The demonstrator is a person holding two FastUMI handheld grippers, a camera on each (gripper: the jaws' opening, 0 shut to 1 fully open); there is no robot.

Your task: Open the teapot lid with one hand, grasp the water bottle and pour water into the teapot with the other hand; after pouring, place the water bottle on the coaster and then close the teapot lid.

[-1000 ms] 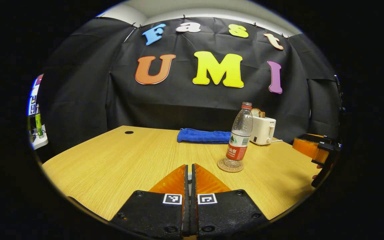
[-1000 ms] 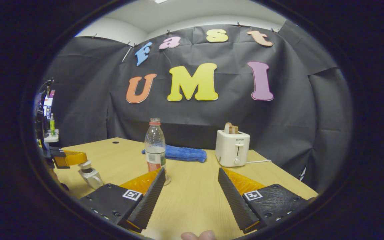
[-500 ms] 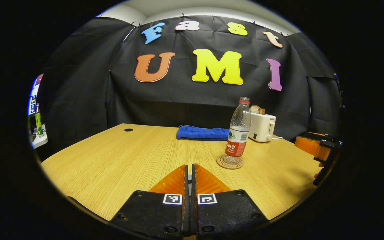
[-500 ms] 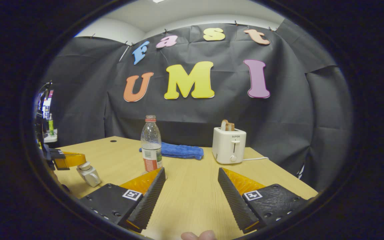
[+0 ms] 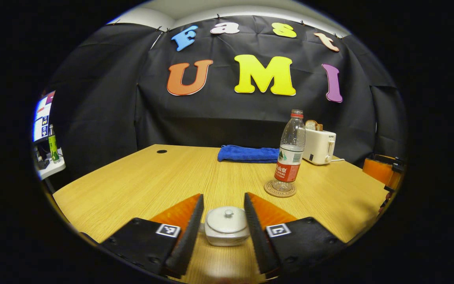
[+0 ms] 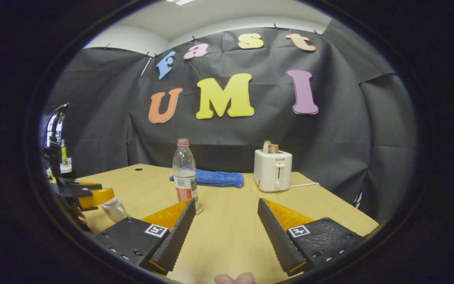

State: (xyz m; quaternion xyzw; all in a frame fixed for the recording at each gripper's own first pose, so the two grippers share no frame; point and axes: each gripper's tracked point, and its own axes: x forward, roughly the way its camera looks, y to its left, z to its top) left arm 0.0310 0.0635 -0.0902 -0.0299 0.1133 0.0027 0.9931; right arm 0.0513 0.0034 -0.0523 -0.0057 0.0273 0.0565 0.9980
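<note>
Nearest in the left gripper view, the left hand-held gripper (image 5: 221, 213) stands with its fingers spread wide, and the small round white ceramic teapot (image 5: 227, 228) sits between them on the light wooden table (image 5: 144, 185). Neither finger touches the pot. Its domed white lid with a small knob (image 5: 227, 219) sits in place on top, so the pot looks closed, and what is inside it cannot be told.

A little farther off and to the right, the clear plastic water bottle with a red label and red cap ring (image 5: 290, 154) stands upright on the round brown woven coaster (image 5: 280, 189), well apart from the teapot. Water fills it to roughly halfway up.

In the right gripper view, the right hand-held gripper (image 6: 225, 213) is also wide open and holds nothing; the bottle stands just beyond its left finger.

Judging from the lay of things, pouring appears done, the bottle is on its coaster and the lid is back on, which would leave little but drawing both grippers away.

At the far edge lie a folded blue cloth (image 5: 248, 154) and a white toaster with bread in its slot (image 5: 319, 146).
</note>
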